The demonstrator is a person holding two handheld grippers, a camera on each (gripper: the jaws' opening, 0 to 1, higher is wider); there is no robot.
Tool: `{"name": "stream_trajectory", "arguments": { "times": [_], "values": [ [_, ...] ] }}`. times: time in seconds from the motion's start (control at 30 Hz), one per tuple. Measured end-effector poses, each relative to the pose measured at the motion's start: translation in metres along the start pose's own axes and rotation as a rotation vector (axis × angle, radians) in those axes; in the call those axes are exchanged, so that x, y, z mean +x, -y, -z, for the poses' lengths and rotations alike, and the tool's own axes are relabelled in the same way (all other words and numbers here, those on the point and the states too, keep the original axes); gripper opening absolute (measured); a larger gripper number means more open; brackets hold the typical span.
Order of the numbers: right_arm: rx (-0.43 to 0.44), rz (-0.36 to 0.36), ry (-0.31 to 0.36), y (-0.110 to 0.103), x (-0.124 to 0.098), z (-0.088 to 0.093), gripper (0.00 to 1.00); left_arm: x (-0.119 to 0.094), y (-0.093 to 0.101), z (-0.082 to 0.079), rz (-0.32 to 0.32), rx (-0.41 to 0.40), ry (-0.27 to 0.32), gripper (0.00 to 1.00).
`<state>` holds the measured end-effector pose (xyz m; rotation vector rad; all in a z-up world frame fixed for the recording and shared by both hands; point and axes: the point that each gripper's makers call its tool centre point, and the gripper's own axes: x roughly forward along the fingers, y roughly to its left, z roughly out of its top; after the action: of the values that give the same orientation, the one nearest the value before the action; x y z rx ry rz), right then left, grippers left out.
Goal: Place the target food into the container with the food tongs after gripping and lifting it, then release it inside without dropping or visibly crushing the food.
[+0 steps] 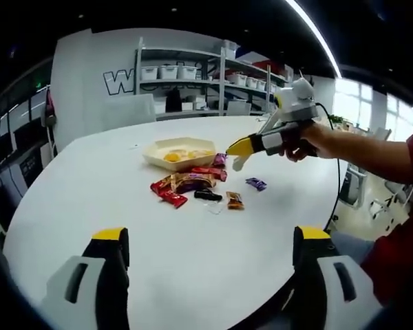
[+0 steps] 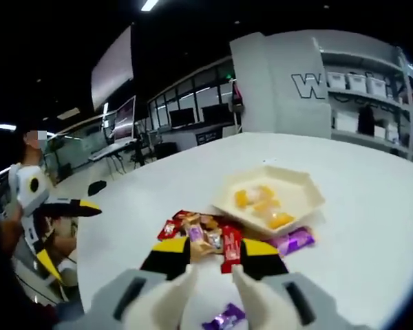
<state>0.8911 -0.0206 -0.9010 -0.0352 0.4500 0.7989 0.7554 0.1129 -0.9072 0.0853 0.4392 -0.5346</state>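
Right claw [image 2: 215, 265] is held slightly parted, grasping nothing, poised just above the wrapped snacks [image 2: 205, 237]; the tray [image 2: 299, 199] lies beyond, to the far right. Left claw [image 1: 213, 258], released wide, is kept well back over the counter [image 1: 89, 206].

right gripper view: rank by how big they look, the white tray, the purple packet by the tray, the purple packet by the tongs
1. white tray, clearly largest
2 and 3. unsure: purple packet by the tray and purple packet by the tongs look alike, and the second is partly hidden and nearer the camera.
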Motion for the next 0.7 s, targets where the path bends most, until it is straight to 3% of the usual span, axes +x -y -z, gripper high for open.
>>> {"name": "stream_trajectory", "arguments": {
  "times": [0.47, 0.7],
  "values": [
    [-0.026, 0.022, -0.057, 0.01, -0.021, 0.03, 0.23, 0.0, 0.003, -0.002, 0.004, -0.004, 0.013, 0.96],
    [-0.032, -0.038, -0.055, 0.009, -0.027, 0.032, 0.23, -0.001, 0.001, -0.002, 0.001, -0.005, 0.015, 0.96]
  ]
}}
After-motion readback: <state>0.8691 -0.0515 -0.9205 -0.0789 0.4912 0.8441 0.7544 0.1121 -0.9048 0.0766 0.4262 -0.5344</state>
